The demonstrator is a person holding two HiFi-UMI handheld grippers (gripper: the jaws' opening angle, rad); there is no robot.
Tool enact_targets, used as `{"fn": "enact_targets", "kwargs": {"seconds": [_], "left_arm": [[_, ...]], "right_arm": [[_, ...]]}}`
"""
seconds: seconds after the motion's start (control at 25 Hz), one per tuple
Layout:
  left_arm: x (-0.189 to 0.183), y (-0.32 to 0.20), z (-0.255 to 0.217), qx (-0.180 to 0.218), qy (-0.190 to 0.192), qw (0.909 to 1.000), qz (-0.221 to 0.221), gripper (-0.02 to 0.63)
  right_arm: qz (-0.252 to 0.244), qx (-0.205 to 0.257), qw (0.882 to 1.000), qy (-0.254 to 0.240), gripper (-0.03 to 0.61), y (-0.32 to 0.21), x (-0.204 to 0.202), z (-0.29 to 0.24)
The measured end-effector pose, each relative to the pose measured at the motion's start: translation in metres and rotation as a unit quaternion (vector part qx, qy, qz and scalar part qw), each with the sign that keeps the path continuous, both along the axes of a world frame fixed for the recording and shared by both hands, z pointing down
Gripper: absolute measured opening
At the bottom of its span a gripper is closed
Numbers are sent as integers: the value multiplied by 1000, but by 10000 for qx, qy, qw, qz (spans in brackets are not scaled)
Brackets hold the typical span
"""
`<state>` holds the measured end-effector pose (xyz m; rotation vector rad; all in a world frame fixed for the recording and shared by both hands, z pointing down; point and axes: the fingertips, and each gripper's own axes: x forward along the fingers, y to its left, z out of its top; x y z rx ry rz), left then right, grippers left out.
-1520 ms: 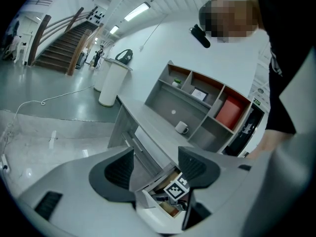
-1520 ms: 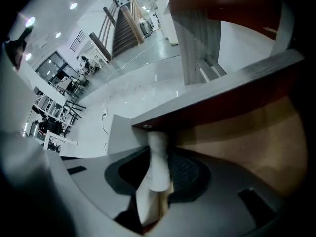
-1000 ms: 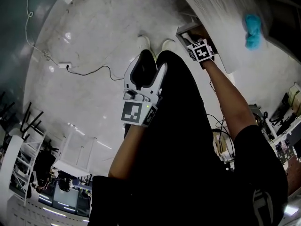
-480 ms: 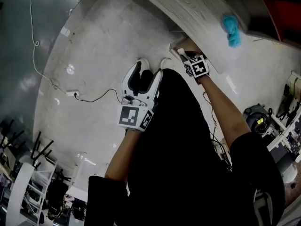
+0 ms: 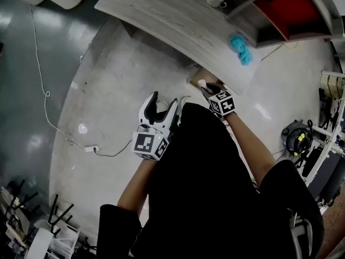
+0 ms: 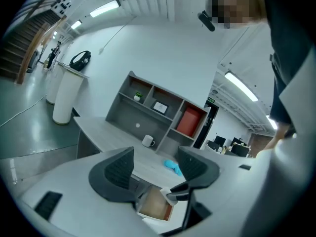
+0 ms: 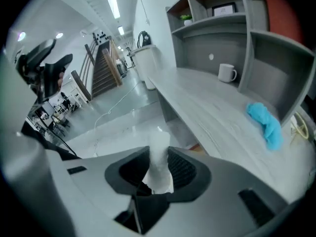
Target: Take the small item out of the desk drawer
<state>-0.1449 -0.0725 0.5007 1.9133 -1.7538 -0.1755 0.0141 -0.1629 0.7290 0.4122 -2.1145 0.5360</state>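
Right gripper (image 7: 157,172) was clamped on the small white item (image 7: 159,147), holding it just above the open drawer (image 5: 194,77) under the desk's (image 5: 172,20) front edge. Left gripper (image 6: 155,168) hung spread and empty. My worry: the item stuck far out past the pads, so a bump on that edge could've levered it loose, down into the drawer.

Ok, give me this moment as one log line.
right claw: shut on small white item | left claw: open, empty | desk drawer: open, item held above it
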Motion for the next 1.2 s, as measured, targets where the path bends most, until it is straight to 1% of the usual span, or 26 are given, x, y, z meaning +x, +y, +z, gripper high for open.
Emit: {"fn": "enact_targets", "kwargs": {"seconds": [0.16, 0.24, 0.4, 0.56, 0.68, 0.76, 0.92, 1.2], "left_arm": [[2, -17, -13, 228, 93, 9990, 364, 259], [2, -26, -21, 326, 120, 9981, 516, 259], [8, -47, -35, 472, 134, 9952, 849, 259], [20, -61, -47, 640, 144, 9900, 1248, 259], [37, -68, -58, 815, 284, 9835, 1591, 259], [47, -72, -63, 863, 281, 9808, 1725, 259], [67, -84, -76, 861, 224, 9804, 1756, 259], [124, -102, -108, 1011, 54, 9766, 1896, 259]], "right_arm": [[240, 267, 9983, -466, 117, -2, -7, -58], [438, 369, 9958, -717, 117, -2, -10, -87], [901, 674, 9881, -1044, 117, -8, -7, -138], [1271, 1006, 9779, -1320, 117, -15, 1, -181], [1544, 1180, 9680, -1586, 117, -20, 13, -211], [1746, 1263, 9606, -1758, 117, -24, 23, -229], [2081, 1463, 9437, -2116, 117, -38, 51, -268], [2530, 1888, 9151, -2510, 117, -45, 121, -328]]}}
